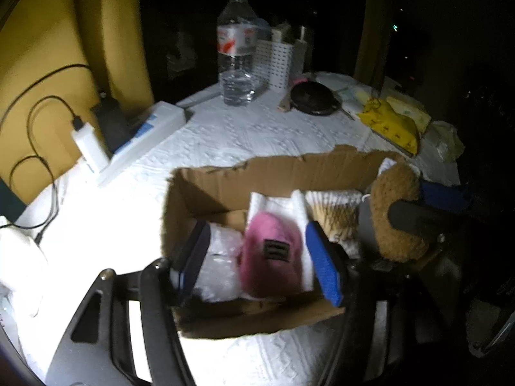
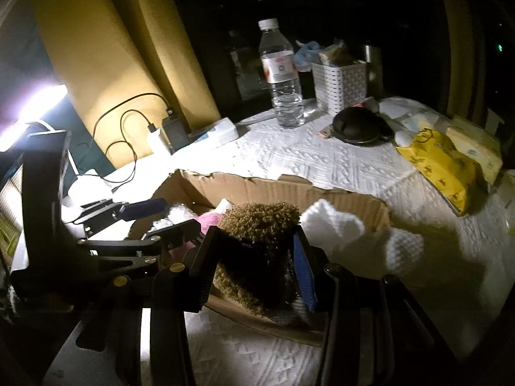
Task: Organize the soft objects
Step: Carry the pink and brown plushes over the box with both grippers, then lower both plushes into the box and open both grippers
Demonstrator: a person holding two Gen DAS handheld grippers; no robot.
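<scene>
Tongs over the cardboard box, one pair loose, one gripping

Cardboard box (image 1: 209, 193), its rim torn and ragged, sits on a tabletop (image 1: 257, 135) covered with a white embossed cloth. The left tongs (image 1: 257, 251) reach down into the box with their two blue-padded fingers (image 1: 322, 267) standing apart. A pink soft item (image 1: 270, 257) with a dark striped label lies in the box between those fingers; it rests on white folded material, and the pads do not appear to press on it, though blur makes the near edge hard to judge. Clear crinkled plastic (image 1: 219, 257) lies just beside the pink item, close to the left finger. A ribbed beige piece (image 1: 334, 209) lies further back in the box.

The right tongs (image 2: 254, 257) are clamped on a brown shaggy plush (image 2: 257, 225), which fills the gap between the pads and bulges above them. It hangs over the right-hand near part of the box. A white knitted cloth (image 2: 334, 225) drapes over the box's right wall, just beside the plush.

Beyond the box stand a water bottle (image 1: 236, 48), partly full, and a white perforated basket (image 1: 276, 61). A black round dish (image 1: 313, 98) lies near them, and a yellow packet (image 1: 389, 122) lies at the right edge. At the left, a white charger (image 1: 88, 148) with a black cable leans by a white carton.
</scene>
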